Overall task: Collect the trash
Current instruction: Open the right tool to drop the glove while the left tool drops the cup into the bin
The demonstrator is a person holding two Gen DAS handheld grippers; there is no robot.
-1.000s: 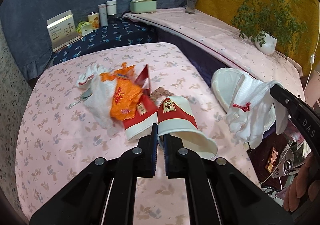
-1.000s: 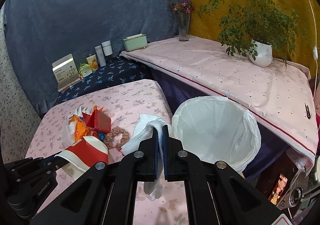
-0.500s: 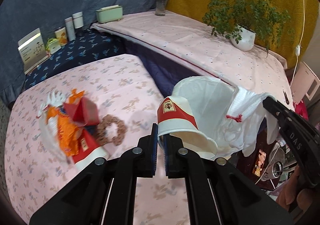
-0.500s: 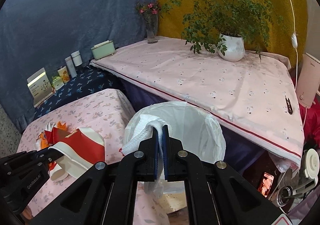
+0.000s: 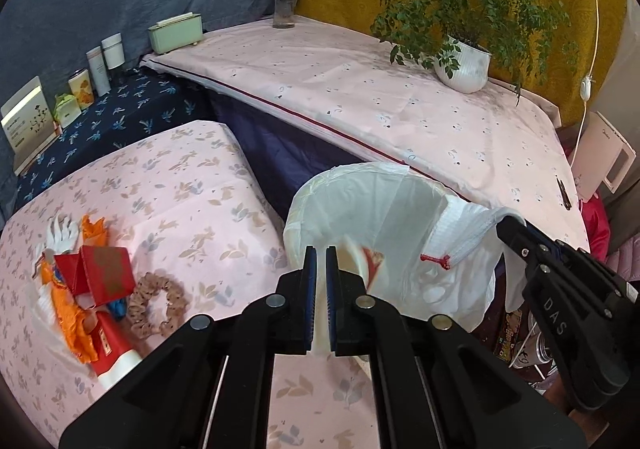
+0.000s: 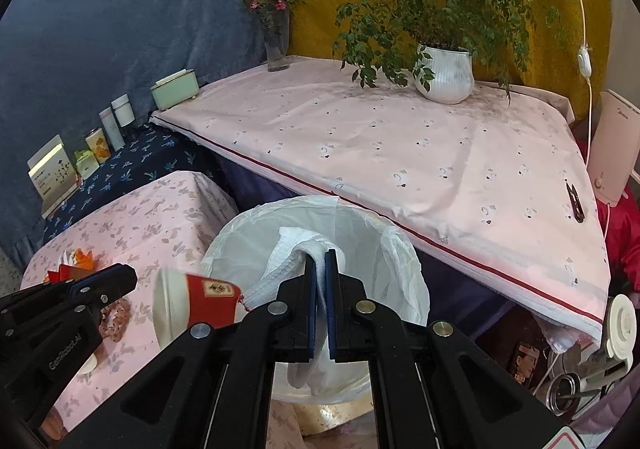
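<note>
A bin lined with a white bag (image 5: 384, 209) stands beside the low floral table (image 5: 192, 185); it also shows in the right wrist view (image 6: 384, 245). My left gripper (image 5: 321, 261) has a narrow gap between its fingers, and the red and white paper cup (image 5: 366, 263) is blurred just past them, tipping over the bin mouth; the right wrist view shows the cup (image 6: 196, 305) in the air beside the left gripper (image 6: 120, 281). My right gripper (image 6: 321, 261) is shut on a white cloth (image 6: 296, 253) held over the bin. More trash (image 5: 88, 281) lies on the table at left.
A brown scrunchie (image 5: 158, 305) lies by the trash pile. A raised pink-covered surface (image 5: 380, 97) behind the bin carries a potted plant (image 5: 464, 61), a flower vase (image 5: 286, 1) and a green box (image 5: 176, 33). Bottles and cards stand on the dark blue shelf (image 5: 112, 121).
Both grippers swung right from the table to over the bin. The paper cup, gripped before, has tipped forward off the left gripper's fingers and is blurred in motion. The cloth stays held.
</note>
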